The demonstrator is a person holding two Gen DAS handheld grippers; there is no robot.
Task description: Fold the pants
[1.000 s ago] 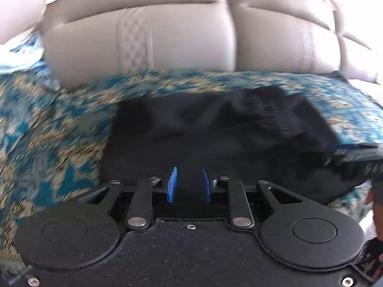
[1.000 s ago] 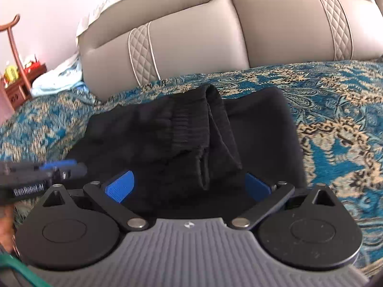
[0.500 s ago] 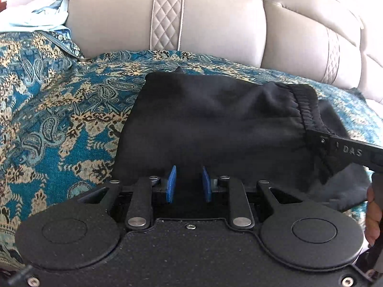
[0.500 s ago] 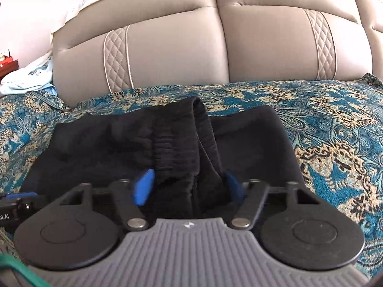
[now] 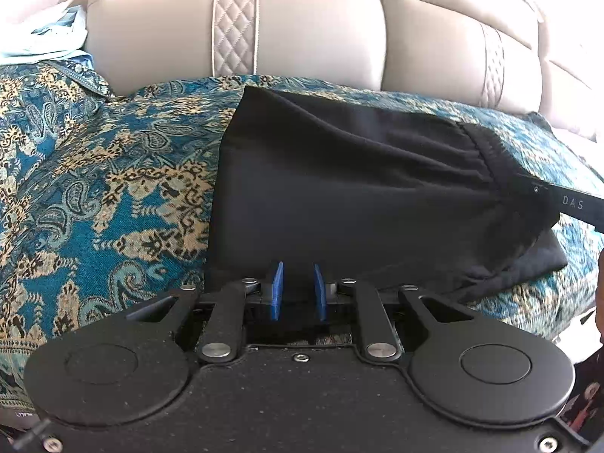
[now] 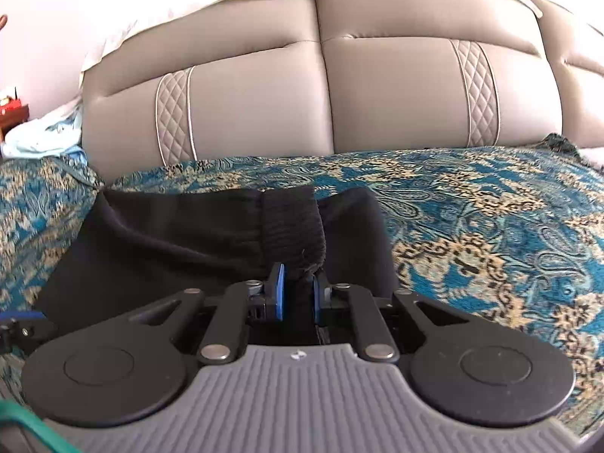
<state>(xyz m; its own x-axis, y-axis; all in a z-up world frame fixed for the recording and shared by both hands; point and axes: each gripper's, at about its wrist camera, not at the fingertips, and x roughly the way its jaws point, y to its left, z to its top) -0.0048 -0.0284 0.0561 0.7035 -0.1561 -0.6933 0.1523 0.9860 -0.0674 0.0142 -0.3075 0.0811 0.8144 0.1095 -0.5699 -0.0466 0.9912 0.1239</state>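
The black pants point(image 5: 358, 196) lie folded on the patterned blue bedspread point(image 5: 94, 188). My left gripper point(image 5: 298, 290) is shut on the near edge of the pants, its blue pads close together with black cloth between them. In the right wrist view the pants point(image 6: 181, 241) show the ribbed waistband point(image 6: 292, 226) folded over. My right gripper point(image 6: 298, 294) is shut on the near end of that waistband. The right gripper's black finger point(image 5: 566, 200) reaches in at the right edge of the left wrist view.
A padded beige headboard point(image 6: 321, 94) stands behind the bed. A light blue cloth point(image 6: 41, 136) lies at the far left by a small wooden stand point(image 6: 13, 113). The bedspread point(image 6: 490, 219) stretches right of the pants.
My right gripper has closed from wide open onto the waistband. The left gripper stays shut on the pants edge, and the view has steadied after shifting left.
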